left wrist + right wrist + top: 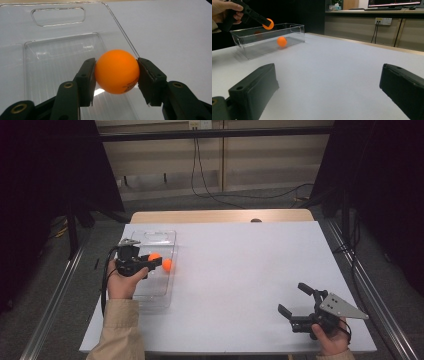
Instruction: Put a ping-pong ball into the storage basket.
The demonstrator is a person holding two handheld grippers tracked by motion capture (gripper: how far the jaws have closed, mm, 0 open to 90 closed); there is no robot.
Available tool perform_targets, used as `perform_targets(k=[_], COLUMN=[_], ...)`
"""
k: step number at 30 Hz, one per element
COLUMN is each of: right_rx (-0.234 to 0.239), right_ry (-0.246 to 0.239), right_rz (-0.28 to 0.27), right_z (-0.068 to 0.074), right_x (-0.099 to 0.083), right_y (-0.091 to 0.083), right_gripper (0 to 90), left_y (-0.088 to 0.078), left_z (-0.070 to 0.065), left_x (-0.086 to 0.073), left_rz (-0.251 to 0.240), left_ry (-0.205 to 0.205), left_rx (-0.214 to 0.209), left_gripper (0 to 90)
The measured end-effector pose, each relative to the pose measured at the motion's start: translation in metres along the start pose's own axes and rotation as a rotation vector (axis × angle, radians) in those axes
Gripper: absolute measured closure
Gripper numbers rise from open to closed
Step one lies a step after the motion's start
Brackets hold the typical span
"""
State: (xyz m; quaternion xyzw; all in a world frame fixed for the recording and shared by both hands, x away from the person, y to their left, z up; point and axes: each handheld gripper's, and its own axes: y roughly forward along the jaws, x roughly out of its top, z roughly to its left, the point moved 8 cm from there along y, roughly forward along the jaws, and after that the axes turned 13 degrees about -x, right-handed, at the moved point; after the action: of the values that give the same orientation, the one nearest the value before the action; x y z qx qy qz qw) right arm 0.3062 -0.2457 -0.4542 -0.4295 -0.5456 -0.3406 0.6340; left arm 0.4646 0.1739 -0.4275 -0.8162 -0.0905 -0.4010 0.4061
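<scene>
- left gripper [159, 262] pinches orange ball [116, 71] above clear bin [169, 292], near table's left edge
- second ball [282, 41] lies inside bin, directly below
- right gripper [295, 301] jaws spread, idle at front right corner

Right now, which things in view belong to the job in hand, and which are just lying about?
In the job:
- left claw, shut on an orange ball
- clear plastic bin under it
- second orange ball, beside the bin's wall; inside or outside, I cannot tell

Lying about:
- right claw, open over bare table
- cables on the floor beyond
</scene>
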Motion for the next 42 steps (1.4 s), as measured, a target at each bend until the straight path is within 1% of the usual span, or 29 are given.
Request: perform_targets(k=[25,38,42], right_rx=[0.0,0.002,0.001], right_ry=[0.001,0.001,0.002], right_rz=[-0.002,-0.002,-0.003], right_z=[0.0,0.0,0.0], right_x=[0.0,0.0,0.001], right_y=[0.0,-0.001,-0.001], right_gripper=[0.8,0.8,0.8], left_y=[0.0,0.0,0.001], left_z=[0.007,0.011,0.012], left_x=[-0.003,-0.005,-0.007], left_rz=[0.005,0.002,0.01], left_ry=[-0.006,-0.02,-0.025], left_rx=[0.027,0.038,0.042], left_gripper=[50.8,50.8,50.7])
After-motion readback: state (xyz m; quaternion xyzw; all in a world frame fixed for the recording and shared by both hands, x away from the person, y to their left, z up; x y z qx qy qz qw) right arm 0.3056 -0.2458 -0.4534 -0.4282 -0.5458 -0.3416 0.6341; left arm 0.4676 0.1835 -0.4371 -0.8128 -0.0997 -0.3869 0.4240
